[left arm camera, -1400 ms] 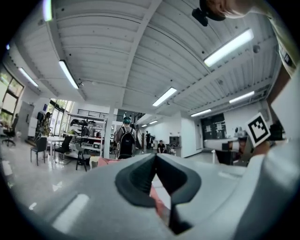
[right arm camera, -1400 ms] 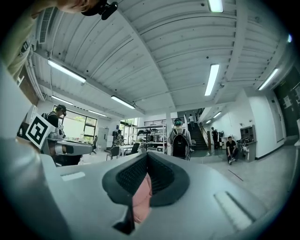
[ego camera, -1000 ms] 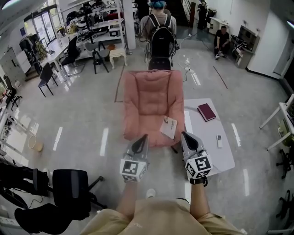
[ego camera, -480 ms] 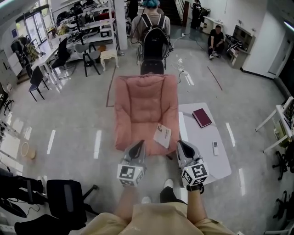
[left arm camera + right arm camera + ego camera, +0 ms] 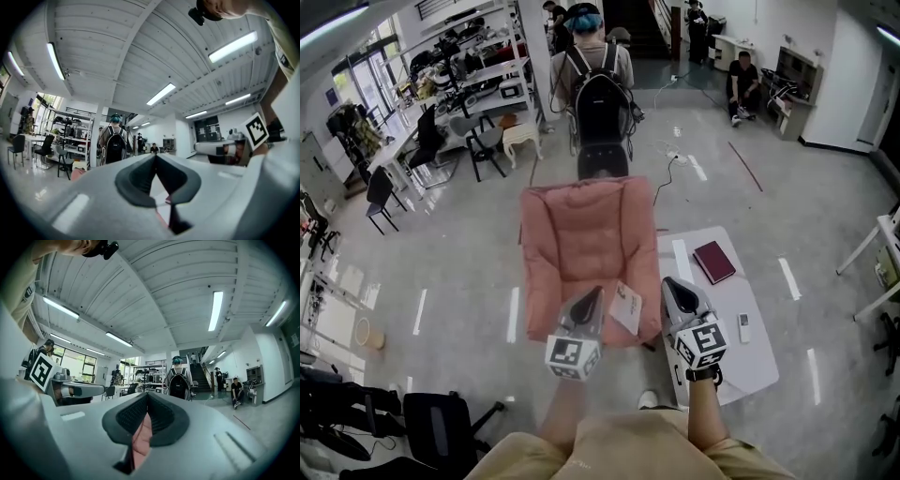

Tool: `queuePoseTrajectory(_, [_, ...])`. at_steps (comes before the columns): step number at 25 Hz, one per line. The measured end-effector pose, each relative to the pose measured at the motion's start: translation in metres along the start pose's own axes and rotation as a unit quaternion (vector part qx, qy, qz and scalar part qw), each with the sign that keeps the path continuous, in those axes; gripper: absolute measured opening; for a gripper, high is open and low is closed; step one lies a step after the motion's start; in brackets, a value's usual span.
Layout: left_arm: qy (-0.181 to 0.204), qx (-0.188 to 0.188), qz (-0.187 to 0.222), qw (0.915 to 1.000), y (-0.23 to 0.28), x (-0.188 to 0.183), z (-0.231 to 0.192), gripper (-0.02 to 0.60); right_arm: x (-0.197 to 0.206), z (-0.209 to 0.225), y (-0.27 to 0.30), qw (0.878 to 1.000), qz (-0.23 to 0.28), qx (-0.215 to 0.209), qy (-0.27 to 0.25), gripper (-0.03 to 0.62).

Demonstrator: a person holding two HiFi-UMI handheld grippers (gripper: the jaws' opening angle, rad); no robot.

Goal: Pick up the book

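A dark red book (image 5: 713, 262) lies flat on the far part of a low white table (image 5: 727, 361), to the right of a pink padded chair (image 5: 581, 244). A white booklet (image 5: 626, 307) rests on the chair's front right edge. Held level and pointing forward, my left gripper (image 5: 596, 292) (image 5: 155, 157) hangs over the chair's front, its jaws shut and empty. Beside it, my right gripper (image 5: 668, 282) (image 5: 147, 394) is over the table's near left edge, also shut with nothing in it. The book is well ahead and to the right of both.
A white remote (image 5: 744, 327) lies on the table nearer me than the book. A person with a black backpack (image 5: 598, 89) stands behind the chair. Desks and chairs (image 5: 478, 141) fill the far left; a black office chair (image 5: 441, 422) is near left.
Both grippers have been carried forward together. The pink chair and the white table have come closer beneath them. The jaws stay shut.
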State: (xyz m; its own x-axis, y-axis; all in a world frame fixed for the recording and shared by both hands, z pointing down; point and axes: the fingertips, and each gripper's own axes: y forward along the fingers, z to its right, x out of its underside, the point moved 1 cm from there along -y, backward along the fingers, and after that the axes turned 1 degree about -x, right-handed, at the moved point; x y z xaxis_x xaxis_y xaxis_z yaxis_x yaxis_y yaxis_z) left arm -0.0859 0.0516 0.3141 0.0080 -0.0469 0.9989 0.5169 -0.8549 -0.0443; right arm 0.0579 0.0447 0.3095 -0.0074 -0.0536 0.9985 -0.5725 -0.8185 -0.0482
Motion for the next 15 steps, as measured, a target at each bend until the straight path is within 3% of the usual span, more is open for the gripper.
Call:
queuePoseTrajectory(4, [-0.002,-0.014,-0.019,0.9997,0.024,0.021,0.009,0.002,0.028,0.031,0.011,0.999,-0.024,-0.022,0.023,0.02])
queuePoseTrajectory(7, [-0.003,-0.004,-0.045,0.999,0.035,0.046,0.014,0.0,0.065,0.048,0.025,0.996,-0.06,-0.023,0.057,0.02])
queuePoseTrajectory(15, [-0.041,-0.002,-0.11,0.9931,0.086,0.125,-0.023,0.0,0.179,0.064,0.084,0.977,-0.178,-0.038,0.109,0.073])
